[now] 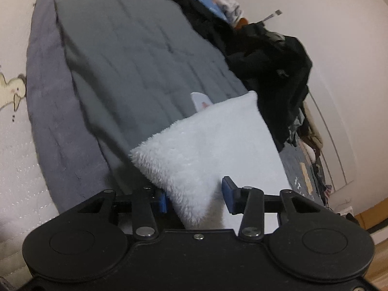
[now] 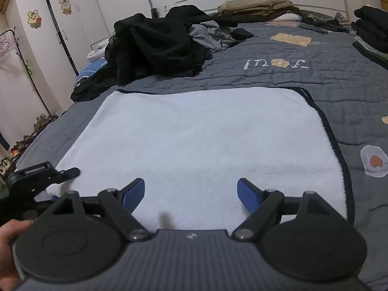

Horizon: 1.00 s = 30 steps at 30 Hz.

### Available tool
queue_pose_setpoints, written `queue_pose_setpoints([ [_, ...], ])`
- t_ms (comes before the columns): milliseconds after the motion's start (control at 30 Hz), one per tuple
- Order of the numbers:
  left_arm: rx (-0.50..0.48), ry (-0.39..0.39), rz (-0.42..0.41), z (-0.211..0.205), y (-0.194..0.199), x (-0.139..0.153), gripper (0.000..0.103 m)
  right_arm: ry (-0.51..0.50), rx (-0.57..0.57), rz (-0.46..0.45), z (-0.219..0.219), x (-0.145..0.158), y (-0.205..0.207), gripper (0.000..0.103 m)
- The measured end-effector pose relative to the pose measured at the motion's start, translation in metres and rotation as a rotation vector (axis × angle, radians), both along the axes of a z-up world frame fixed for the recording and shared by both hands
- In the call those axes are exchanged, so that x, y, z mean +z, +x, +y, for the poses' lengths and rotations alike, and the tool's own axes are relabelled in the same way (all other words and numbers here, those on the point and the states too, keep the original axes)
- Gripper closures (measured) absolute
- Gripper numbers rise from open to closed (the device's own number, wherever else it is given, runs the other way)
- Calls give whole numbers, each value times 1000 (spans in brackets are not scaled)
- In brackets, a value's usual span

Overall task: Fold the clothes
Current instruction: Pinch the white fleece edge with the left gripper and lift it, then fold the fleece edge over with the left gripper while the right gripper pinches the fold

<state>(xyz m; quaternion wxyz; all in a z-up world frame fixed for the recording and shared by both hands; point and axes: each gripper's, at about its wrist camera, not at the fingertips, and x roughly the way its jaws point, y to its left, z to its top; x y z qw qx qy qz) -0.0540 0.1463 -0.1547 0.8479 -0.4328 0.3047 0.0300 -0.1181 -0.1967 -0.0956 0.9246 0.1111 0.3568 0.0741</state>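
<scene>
The left gripper (image 1: 194, 195) fingers are standing spread around a lifted corner of the white fleece blanket (image 2: 194, 140), the right gripper (image 2: 191, 194) fingers are gaping over its near edge, and the blanket is lying flat on the grey bed (image 2: 327, 82) before a dark clothes pile (image 2: 157, 48).

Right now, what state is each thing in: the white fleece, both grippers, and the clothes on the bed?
White fleece blanket: spread flat on the bed, near-left corner lifted.
Left gripper: part closed around that corner; whether both pads press is unclear.
Right gripper: open, over the near edge, holding nothing.
Black clothes pile: crumpled, unfolded.
Dark stack: folded.
Tan stack: folded, by the headboard.
</scene>
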Motion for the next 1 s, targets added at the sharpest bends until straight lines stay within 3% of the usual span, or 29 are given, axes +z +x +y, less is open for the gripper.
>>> queue_pose_setpoints([
  [67,-21,16,-19,-2,2,2,65,-8,4,1,1,0,0,20],
  [100,-40,37,-33,-4,3,4,76,-9,5,2,1,0,1,20],
  [200,-62,97,-55,-8,4,8,82,0,1,2,-1,1,0,20],
  [333,-58,95,-28,-10,6,7,81,14,-12,4,-5,2,2,20],
  [433,-36,49,-2,-6,8,2,75,18,-15,11,-6,0,3,20],
  [667,-121,117,-105,-15,7,18,86,23,-34,22,-11,-2,4,20],
  [800,-189,267,-190,-35,4,41,88,39,-49,10,-18,4,2,20],
  [1000,-401,469,-338,-92,2,75,88,73,-120,-18,-45,16,-2,20],
])
